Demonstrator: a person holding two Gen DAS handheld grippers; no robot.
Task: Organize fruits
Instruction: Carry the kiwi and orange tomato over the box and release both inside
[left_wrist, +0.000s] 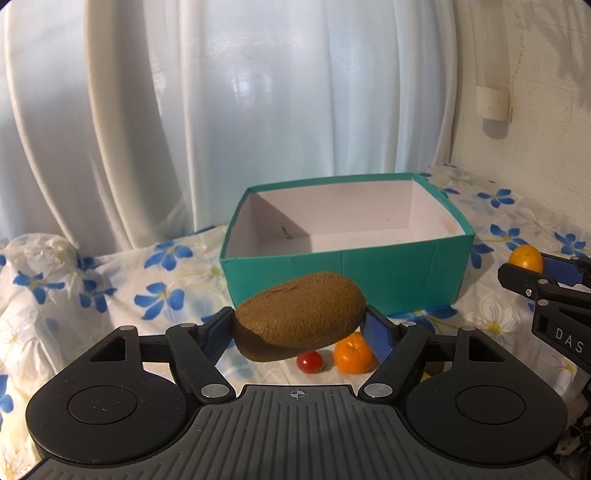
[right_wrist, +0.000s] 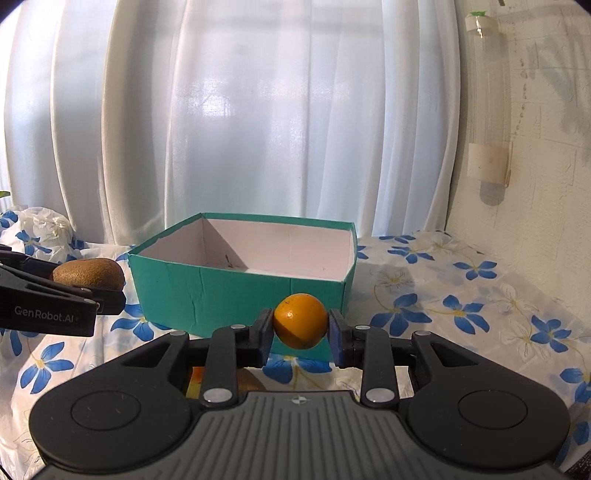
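Carrying fruit: left tool (left_wrist: 299, 328) clamped on kiwi (left_wrist: 299, 321), right tool (right_wrist: 300, 328) clamped on orange (right_wrist: 300, 320); teal box (left_wrist: 369, 269) empty, tomato (left_wrist: 309, 362), second orange (left_wrist: 354, 352) left on surface.

Both tools are matte black plastic. The left gripper (left_wrist: 300, 325) has a ribbed grey centre plate with a small crosshair mark, round discs on either side, silver pivot pins and blue pads (left_wrist: 376, 334). The right gripper (right_wrist: 300, 326) is built alike; white lettering reads "GenRobot.AI" and "DAS" on their sides
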